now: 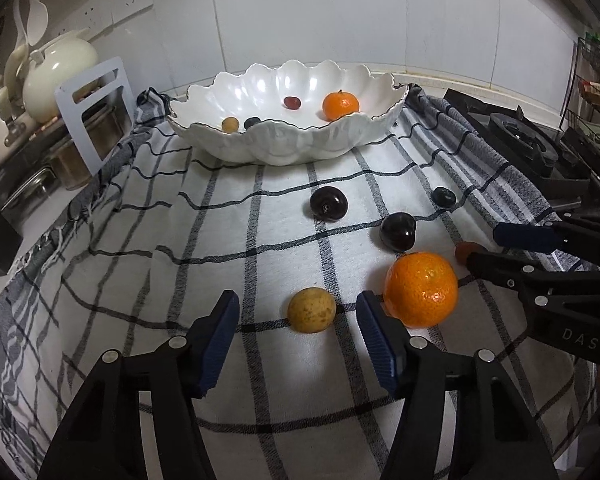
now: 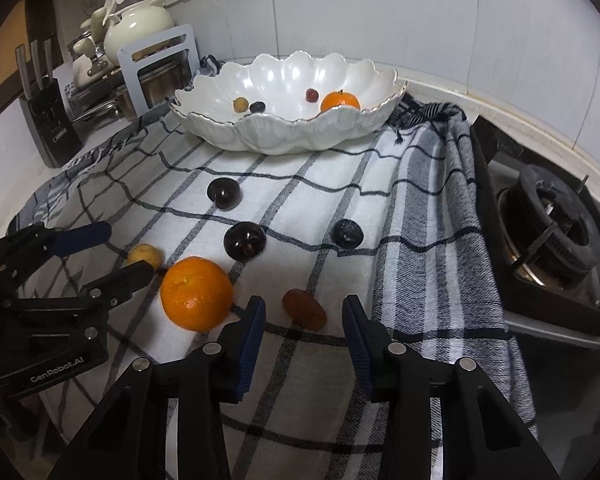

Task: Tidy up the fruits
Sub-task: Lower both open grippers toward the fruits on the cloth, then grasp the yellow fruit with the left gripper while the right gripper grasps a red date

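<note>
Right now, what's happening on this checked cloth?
A person works two claws at once. The left claw straddles a yellow longan, the right claw a reddish-brown grape; neither fruit is gripped yet. The white scalloped bowl already holds four fruits. A mandarin, two dark cherries and a blueberry wait on the cloth.

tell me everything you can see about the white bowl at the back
The white bowl is wide and shallow, with a scalloped, petal-like rim edged by a thin darker line. It looks like glossy glazed ceramic. It sits upright at the far end of the checked cloth, near the tiled wall. Inside lie four fruits: an orange mandarin, a small red fruit, a dark one and a small yellowish one. Neither gripper touches it.
</note>
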`<state>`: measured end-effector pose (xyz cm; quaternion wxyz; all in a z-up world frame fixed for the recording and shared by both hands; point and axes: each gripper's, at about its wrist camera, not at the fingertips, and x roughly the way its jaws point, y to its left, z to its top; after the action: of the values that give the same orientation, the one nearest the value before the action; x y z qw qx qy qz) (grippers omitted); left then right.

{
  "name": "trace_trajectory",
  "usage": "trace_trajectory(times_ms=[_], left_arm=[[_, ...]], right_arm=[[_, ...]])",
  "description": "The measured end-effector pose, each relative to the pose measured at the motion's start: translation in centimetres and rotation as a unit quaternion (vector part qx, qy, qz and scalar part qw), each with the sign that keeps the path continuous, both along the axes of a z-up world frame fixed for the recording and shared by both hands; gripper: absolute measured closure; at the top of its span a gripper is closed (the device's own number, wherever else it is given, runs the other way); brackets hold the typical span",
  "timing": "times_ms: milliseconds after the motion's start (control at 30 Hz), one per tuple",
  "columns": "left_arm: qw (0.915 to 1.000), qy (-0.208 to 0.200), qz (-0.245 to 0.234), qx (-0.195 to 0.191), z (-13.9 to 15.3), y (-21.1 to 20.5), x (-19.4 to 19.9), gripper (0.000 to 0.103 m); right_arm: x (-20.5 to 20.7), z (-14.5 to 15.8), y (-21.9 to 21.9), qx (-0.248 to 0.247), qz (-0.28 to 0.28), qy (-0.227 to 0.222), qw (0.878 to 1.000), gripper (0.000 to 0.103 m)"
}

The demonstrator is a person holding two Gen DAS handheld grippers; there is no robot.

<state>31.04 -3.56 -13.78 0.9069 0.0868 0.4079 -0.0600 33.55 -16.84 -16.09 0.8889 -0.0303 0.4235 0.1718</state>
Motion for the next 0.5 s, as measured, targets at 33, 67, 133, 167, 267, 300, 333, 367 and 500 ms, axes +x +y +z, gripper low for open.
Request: trace_trajectory(times_ms=[33, 67, 133, 167, 267, 300, 333, 367, 500], left_arm=[[1.0, 0.001, 0.0, 0.0, -0.1, 0.0, 0.1, 0.046], [1.0, 0.003, 0.0, 0.0, -0.2, 0.0, 0.2, 0.047], [1.0, 0.009, -0.002, -0.003, -0.4, 0.0, 0.4, 0.05], [0.9999, 0.012, -0.002, -0.003, -0.5, 0.1, 0.4, 0.05], [0.9998, 0.017, -0.003, -0.006, -0.7, 0.1, 0.6, 0.057], [0.9998, 0.018, -0.003, -0.007, -0.8, 0.1, 0.6, 0.059], [0.9998, 0.02, -0.003, -0.008, -0.8, 0.1, 0.7, 0.061], [0.9997, 0.021, -0.002, -0.009, -0.9, 0.1, 0.7, 0.063], [0.9992, 0.033, -0.003, -0.023, -1.2, 0.2, 0.8, 0.073]], right_arm=[[0.1, -0.2, 0.0, 0.001, 0.0, 0.002, 1.0, 0.064], [0.2, -0.3, 0.0, 0.002, 0.001, 0.005, 1.0, 0.065], [0.4, -0.5, 0.0, 0.005, 0.002, 0.009, 1.0, 0.066], [0.5, -0.6, 0.0, 0.006, 0.003, 0.01, 1.0, 0.066], [0.7, -0.8, 0.2, 0.012, 0.007, 0.015, 1.0, 0.071], [0.7, -0.9, 0.2, 0.012, 0.008, 0.016, 1.0, 0.072], [0.8, -0.9, 0.2, 0.011, 0.007, 0.016, 1.0, 0.072], [0.8, -0.9, 0.2, 0.012, 0.007, 0.016, 1.0, 0.074], [0.8, -1.0, 0.1, 0.01, 0.006, 0.018, 1.0, 0.08]])
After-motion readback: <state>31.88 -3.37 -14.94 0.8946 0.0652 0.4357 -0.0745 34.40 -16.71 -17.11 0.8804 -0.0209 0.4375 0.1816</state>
